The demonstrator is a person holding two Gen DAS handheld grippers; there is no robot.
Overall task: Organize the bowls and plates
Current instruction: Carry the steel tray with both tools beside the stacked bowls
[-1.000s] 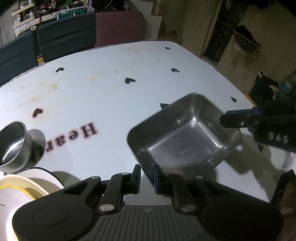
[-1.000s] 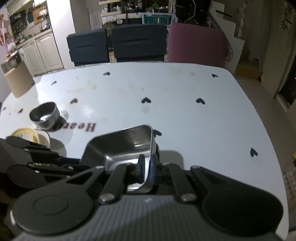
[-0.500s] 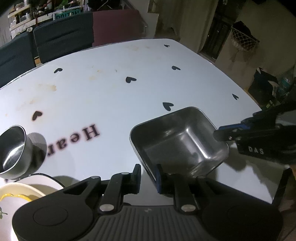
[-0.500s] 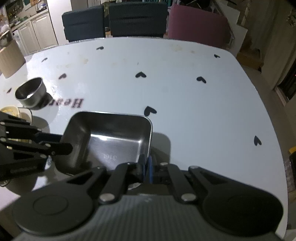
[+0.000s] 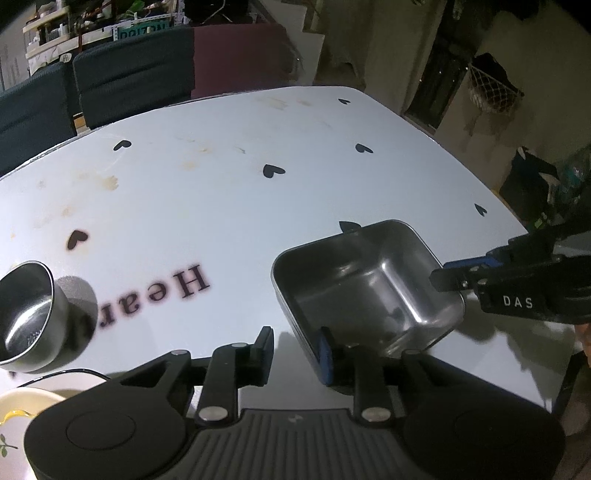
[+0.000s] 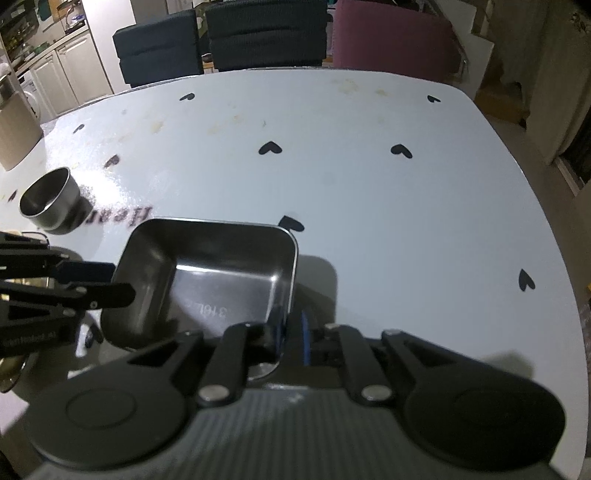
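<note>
One square steel tray and one round steel bowl sit on the heart-print surface; left gripper opening beside the tray rim, right gripper opening astride it; only the left view shows a cream plate

On the desk stand 1 square steel dish, 1 round steel bowl and 1 cream plate at the near left corner. The desk cover shows 8 black hearts in the right wrist view. Behind the desk are 3 chairs: 2 dark and 1 maroon. 2 grippers are in view.
</note>
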